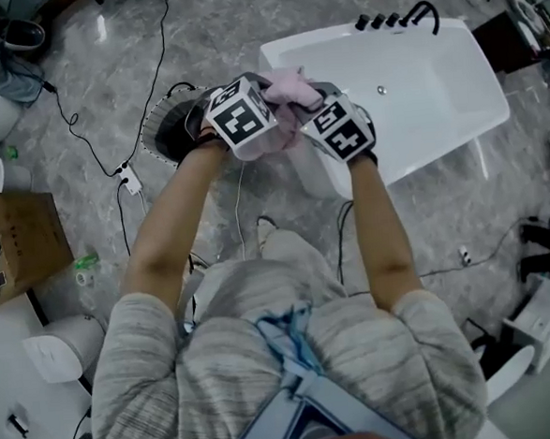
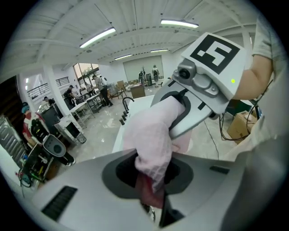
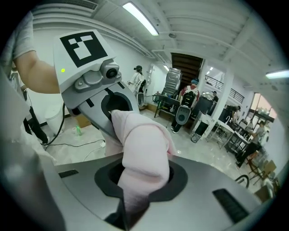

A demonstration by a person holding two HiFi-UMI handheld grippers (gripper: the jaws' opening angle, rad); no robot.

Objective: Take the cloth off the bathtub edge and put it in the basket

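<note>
Both grippers hold the pink cloth (image 1: pixel 290 98) bunched between them, up in the air. It hangs over the near left corner of the white bathtub (image 1: pixel 452 70), beside the round wire basket (image 1: pixel 161 130). My left gripper (image 1: pixel 249 122) is shut on one end of the cloth (image 2: pixel 151 140). My right gripper (image 1: pixel 336 125) is shut on the other end of the cloth (image 3: pixel 142 158). The two grippers face each other closely. The right gripper (image 2: pixel 203 76) fills the left gripper view, and the left gripper (image 3: pixel 90 72) fills the right gripper view. The cloth hides the jaw tips.
Black taps (image 1: pixel 397 18) stand at the tub's far rim. A cable and power strip (image 1: pixel 129 182) lie on the marble floor left of the basket. A cardboard box (image 1: pixel 19 246) sits at far left, with white fixtures (image 1: pixel 59 351) lower left. People stand far off in the room.
</note>
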